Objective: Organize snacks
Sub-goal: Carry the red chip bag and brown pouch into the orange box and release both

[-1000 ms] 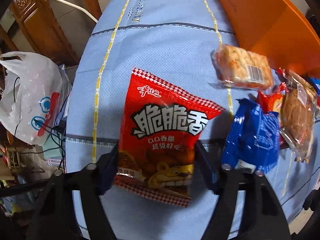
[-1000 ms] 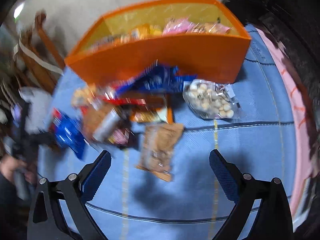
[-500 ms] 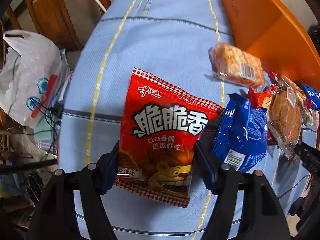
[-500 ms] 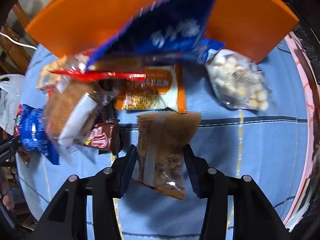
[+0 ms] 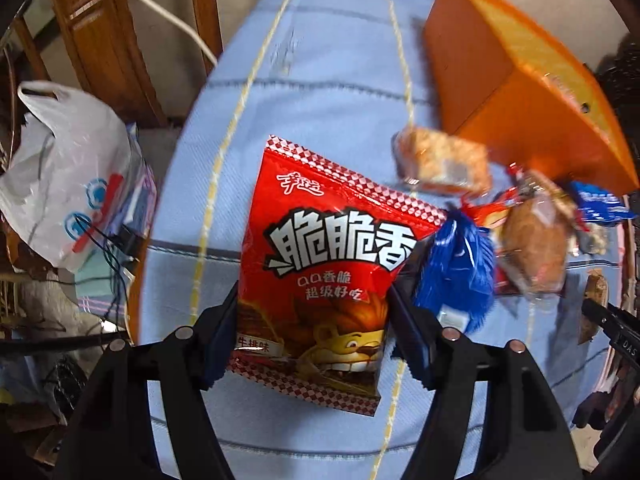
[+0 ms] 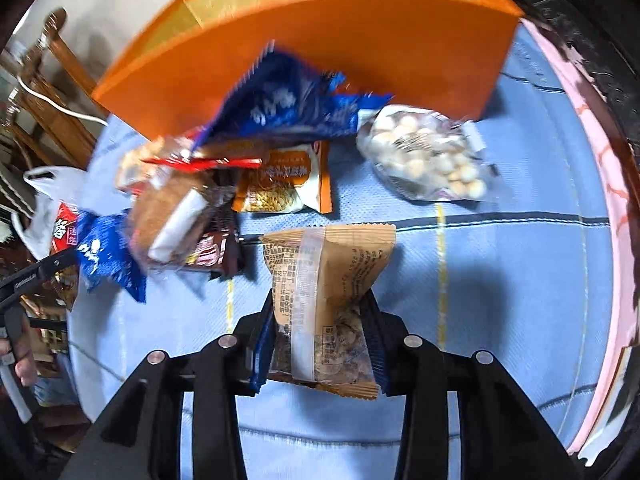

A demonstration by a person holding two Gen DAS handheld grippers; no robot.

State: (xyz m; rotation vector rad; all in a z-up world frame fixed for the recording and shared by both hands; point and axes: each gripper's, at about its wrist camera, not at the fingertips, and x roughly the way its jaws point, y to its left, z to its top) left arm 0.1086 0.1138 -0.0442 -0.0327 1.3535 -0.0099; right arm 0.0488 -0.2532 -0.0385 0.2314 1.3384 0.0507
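The left gripper (image 5: 312, 332) is clamped on the lower sides of a red snack bag (image 5: 328, 268), one blue pad against each edge. The bag hangs face-up toward the camera, raised clear of the blue tablecloth (image 5: 320, 92) below it.

The right gripper (image 6: 320, 336) has just been closing its jaws. They now pinch a tan snack packet (image 6: 324, 292) between them, pads pressing both sides of its lower half. The packet's top flares out beyond the fingertips.

Beyond the right gripper, loose snacks lie in a pile on the tablecloth: an orange-and-white packet (image 6: 284, 184), a brown chocolate wrapper (image 6: 212, 252), a clear-wrapped cake (image 6: 168, 216), a blue bag (image 6: 108, 256) and a larger dark blue bag (image 6: 288, 104). A clear bag of round biscuits (image 6: 424, 156) lies apart to the right.

An orange box (image 6: 320, 48) stands behind the pile, open at the top.

Beside the table, in the left wrist view, a white plastic bag (image 5: 68, 168) sits near wooden furniture (image 5: 100, 36).
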